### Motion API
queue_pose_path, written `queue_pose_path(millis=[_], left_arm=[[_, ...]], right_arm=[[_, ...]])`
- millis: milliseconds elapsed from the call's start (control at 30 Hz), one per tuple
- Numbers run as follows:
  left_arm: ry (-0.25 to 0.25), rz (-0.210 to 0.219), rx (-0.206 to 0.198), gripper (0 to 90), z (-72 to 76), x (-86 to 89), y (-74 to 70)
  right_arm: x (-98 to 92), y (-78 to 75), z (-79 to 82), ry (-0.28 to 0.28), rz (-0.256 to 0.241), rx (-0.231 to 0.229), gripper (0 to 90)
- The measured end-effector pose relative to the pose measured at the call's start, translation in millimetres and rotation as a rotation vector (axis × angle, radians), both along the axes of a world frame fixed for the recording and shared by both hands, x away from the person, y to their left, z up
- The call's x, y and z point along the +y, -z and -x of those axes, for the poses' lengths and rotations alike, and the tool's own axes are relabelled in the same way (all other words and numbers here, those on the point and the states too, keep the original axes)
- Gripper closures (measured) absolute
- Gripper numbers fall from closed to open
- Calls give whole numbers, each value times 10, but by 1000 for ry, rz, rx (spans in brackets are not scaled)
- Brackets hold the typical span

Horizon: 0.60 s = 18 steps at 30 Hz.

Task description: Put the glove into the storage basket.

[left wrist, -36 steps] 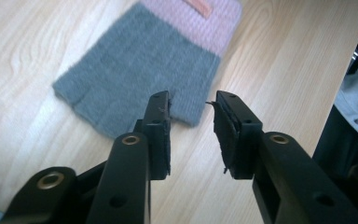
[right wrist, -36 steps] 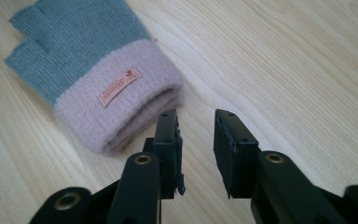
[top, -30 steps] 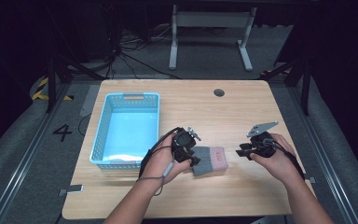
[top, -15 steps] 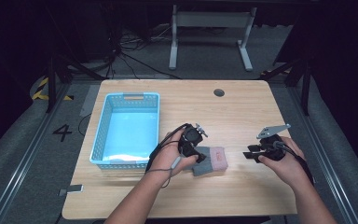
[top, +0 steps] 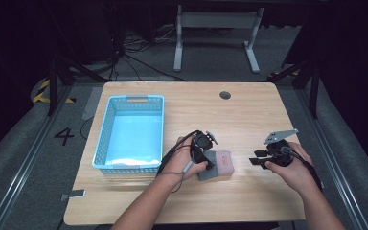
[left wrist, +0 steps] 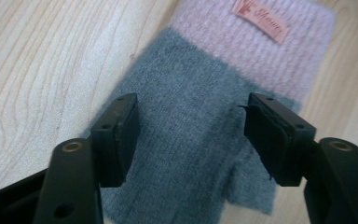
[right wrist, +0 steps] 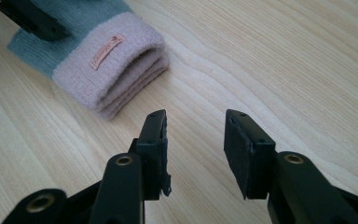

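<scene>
A folded knit glove lies on the wooden table, grey-blue with a pink cuff and a small orange label. My left gripper hovers right over its grey part, jaws open and spread to either side of the fabric. In the right gripper view the glove lies stacked in layers at the upper left. My right gripper is open to the right of the glove, well apart from it, above bare wood.
A light blue plastic basket stands on the left half of the table. A round cable hole sits near the far edge. A metal stand and cables lie on the floor beyond.
My right gripper has drawn away from the glove to the right. My left gripper has shifted right over the glove's grey part.
</scene>
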<state>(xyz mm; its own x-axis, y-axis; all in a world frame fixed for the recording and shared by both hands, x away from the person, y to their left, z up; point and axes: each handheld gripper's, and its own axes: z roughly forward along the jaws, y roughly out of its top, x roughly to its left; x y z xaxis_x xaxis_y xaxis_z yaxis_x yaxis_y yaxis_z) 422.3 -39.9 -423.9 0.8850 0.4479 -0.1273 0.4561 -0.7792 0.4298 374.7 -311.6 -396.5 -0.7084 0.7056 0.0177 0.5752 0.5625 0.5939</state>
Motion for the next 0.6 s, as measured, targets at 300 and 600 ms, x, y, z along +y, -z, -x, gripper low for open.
queue_pose_path(millis=[300,600], left_arm=[[25,-41,-37,250,21,-71,60],[37,-68,-47,206,44,-118,93]], right_arm=[[-7,-2,0,-14,-37,9,591],[16,9,1,-25,-45,18,590]])
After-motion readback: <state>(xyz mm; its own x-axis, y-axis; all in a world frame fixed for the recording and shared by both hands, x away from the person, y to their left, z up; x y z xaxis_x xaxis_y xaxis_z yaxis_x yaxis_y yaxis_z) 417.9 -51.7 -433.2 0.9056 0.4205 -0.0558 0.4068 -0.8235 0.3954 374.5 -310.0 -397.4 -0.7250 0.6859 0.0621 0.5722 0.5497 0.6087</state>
